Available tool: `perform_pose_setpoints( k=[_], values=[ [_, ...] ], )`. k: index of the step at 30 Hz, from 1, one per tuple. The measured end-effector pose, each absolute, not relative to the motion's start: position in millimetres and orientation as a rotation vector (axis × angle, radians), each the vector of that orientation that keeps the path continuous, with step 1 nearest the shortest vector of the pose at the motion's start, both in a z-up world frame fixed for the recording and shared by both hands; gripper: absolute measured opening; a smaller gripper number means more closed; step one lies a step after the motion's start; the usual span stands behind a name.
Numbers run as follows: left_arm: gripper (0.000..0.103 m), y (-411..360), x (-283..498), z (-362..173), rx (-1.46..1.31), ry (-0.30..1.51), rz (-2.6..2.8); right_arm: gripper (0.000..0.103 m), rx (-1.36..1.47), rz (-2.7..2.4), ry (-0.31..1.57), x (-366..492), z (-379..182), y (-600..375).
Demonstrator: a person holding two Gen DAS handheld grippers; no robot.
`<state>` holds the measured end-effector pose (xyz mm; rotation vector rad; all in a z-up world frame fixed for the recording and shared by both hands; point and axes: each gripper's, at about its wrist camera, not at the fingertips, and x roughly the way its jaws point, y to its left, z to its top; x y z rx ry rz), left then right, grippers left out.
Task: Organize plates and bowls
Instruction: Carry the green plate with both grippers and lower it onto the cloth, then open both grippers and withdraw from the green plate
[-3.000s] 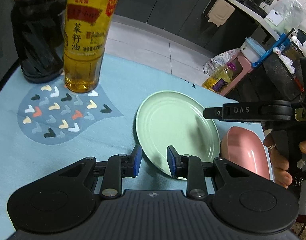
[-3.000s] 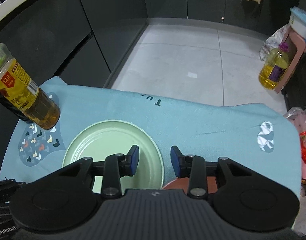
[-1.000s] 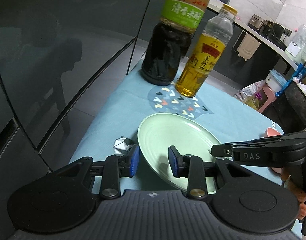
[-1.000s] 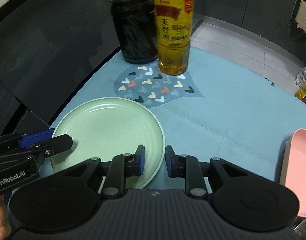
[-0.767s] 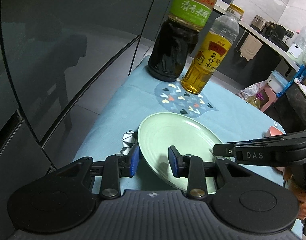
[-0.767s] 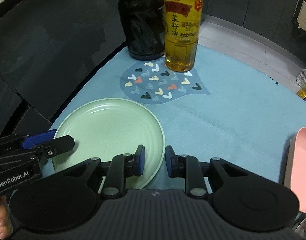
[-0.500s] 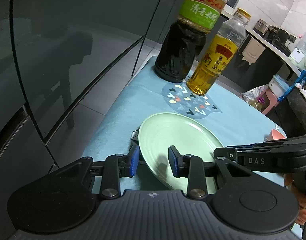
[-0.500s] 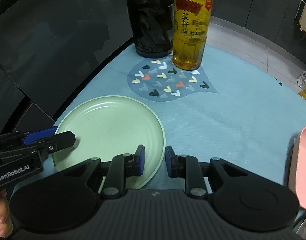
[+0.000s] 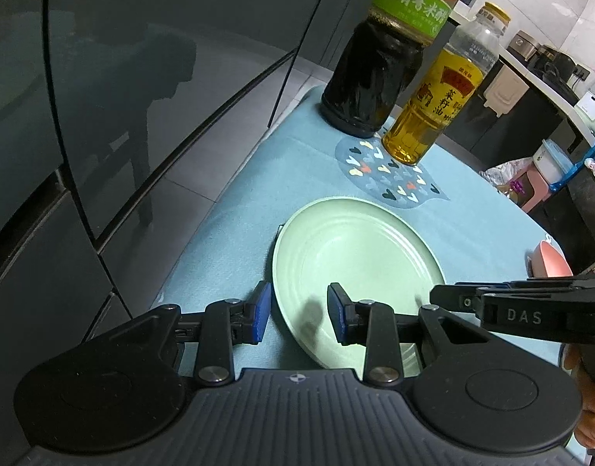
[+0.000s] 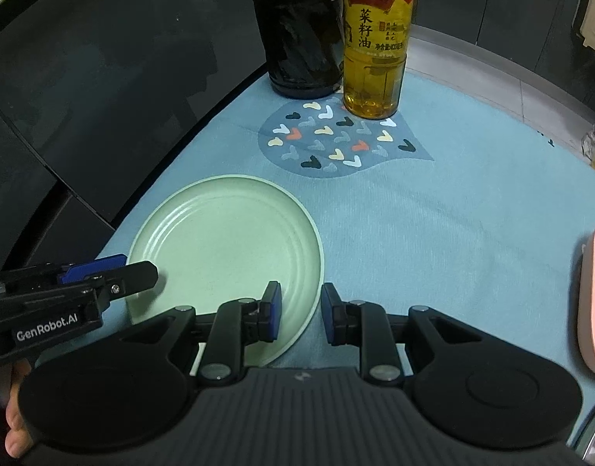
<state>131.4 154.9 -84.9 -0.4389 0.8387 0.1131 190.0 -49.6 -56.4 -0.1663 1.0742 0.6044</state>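
Note:
A pale green plate [image 9: 355, 256] lies on the blue cloth near its left edge; it also shows in the right wrist view [image 10: 227, 248]. My left gripper [image 9: 299, 312] is open, its jaws standing astride the plate's near left rim. My right gripper [image 10: 299, 310] is open, its jaws astride the plate's near right rim. A pink bowl [image 9: 550, 260] sits at the right, partly hidden; its edge shows in the right wrist view [image 10: 592, 295].
A dark sauce bottle [image 9: 379, 70] and a yellow oil bottle [image 9: 433, 108] stand at the far end of the blue cloth [image 10: 433, 225], by a heart-patterned patch [image 10: 336, 139]. Dark cabinet fronts [image 9: 122, 77] run along the left. The table edge lies just left of the plate.
Both grippers shifted slightly; the bottles appear nearer and larger. The plate stays between the jaws of each gripper. Jaw openings look unchanged.

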Motion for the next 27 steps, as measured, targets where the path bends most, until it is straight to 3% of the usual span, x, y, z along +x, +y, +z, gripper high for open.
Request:
perform_pose_setpoints(
  k=[27],
  values=[
    [0.031, 91.3, 113.6, -39.7, -0.326, 0.784, 0.066, 0.012, 0.034, 0.505, 1.014, 167.3, -36.9, -174.2]
  ],
)
